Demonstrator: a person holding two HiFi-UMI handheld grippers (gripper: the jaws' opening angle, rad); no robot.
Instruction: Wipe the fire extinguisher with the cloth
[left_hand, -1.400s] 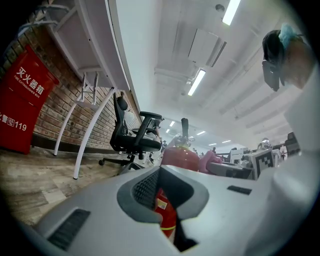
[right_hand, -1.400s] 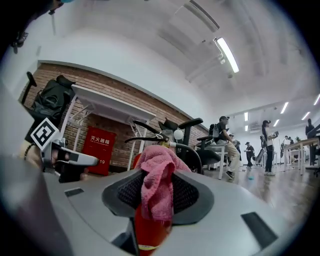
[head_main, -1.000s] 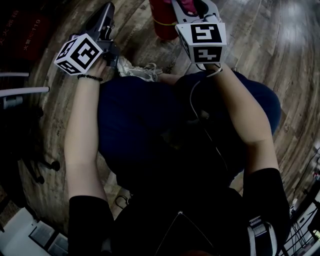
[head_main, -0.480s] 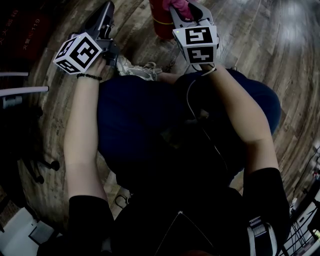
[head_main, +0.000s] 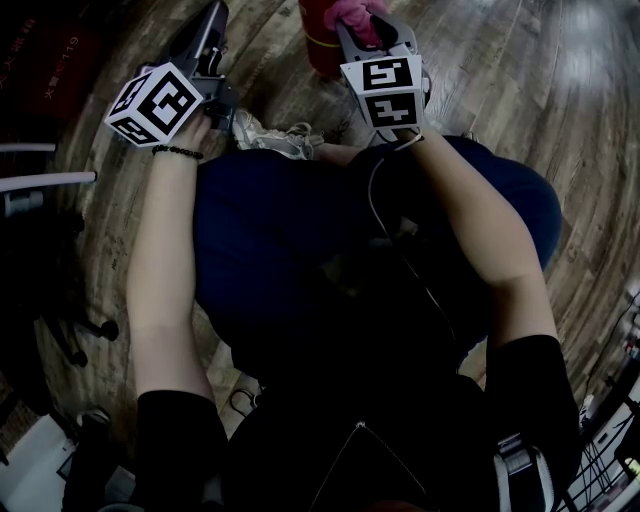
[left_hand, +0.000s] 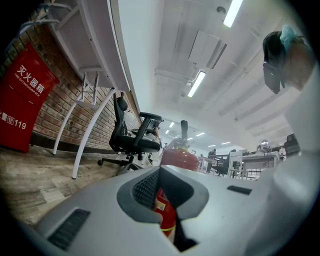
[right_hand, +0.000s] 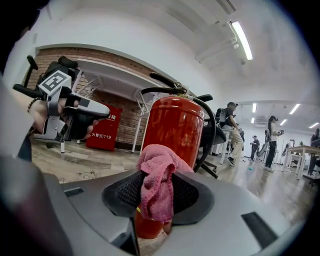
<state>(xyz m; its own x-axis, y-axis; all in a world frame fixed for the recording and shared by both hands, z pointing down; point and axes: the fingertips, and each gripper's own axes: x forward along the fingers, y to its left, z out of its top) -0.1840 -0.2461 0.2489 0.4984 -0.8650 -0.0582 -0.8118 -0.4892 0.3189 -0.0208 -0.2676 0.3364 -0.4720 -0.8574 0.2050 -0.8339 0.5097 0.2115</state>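
— Wood-plank floor (head_main: 520, 90) runs under everything, with a brick wall (left_hand: 65, 100) behind, a red box (left_hand: 22, 100) standing at its foot and a black office chair (left_hand: 131, 137) further along. Where is the fire extinguisher (right_hand: 175, 130)?

— Upright on the floor, just ahead of the person's knees.

— And the right hand-held gripper (right_hand: 157, 197)?

— Its jaws are clamped on the pink cloth (right_hand: 156, 182), which bunches up above the pads and hangs down between them. The cloth sits right in front of the red cylinder's side in the right gripper view. Whether it actually touches, I cannot tell.

— The left hand-held gripper (left_hand: 162, 202)?

— Jaws together, nothing pinched. It is held off to the extinguisher's left, apart from it and pointing toward it. A strip of the red body shows through the slit between the pads.

— Anyone else around?

— A few people (right_hand: 231, 130) standing far back in the room, beyond the extinguisher.
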